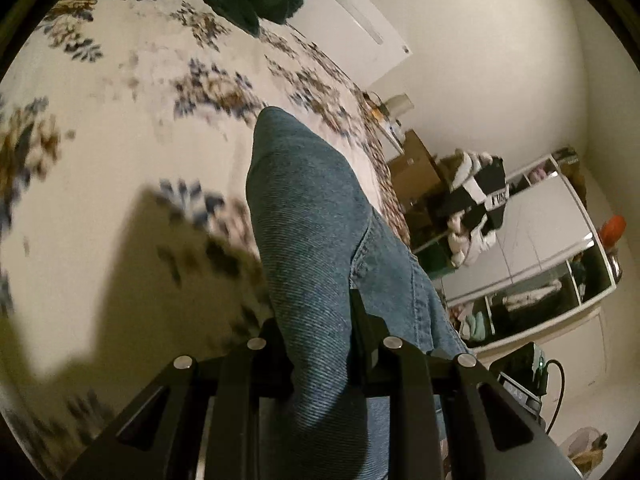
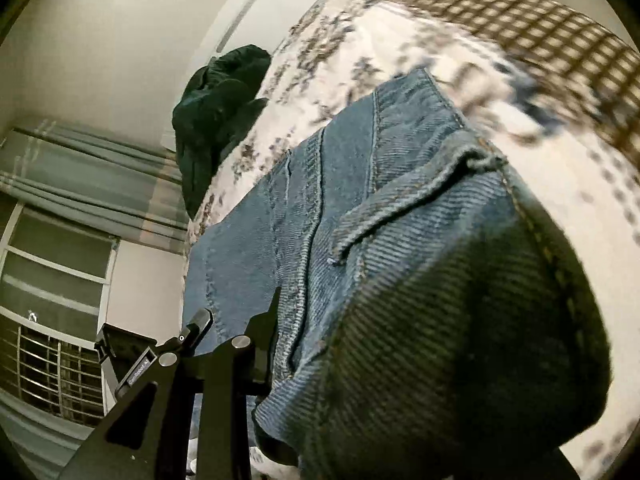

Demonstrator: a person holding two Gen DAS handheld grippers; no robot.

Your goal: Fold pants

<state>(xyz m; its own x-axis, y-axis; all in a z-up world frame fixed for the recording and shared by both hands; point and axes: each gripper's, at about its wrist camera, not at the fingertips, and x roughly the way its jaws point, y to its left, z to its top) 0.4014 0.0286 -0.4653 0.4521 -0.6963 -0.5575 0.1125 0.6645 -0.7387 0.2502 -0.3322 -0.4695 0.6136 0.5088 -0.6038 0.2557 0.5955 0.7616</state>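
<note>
1. A black-and-white bag on the cluttered shelf in the left wrist view carries a white patch with dark letters; only a fragment like "UN" shows, and the rest is too blurred to read.
2. A dark device at the lower right of the same view bears pale characters, not legible.
3. A black clamp in the right wrist view has small white lettering, too tiny to read.

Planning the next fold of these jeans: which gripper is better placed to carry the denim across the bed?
Probably left. The left gripper has its jaws shut on a free fold of the blue denim jeans above the floral bedspread. The right gripper is buried in bunched denim.
</note>
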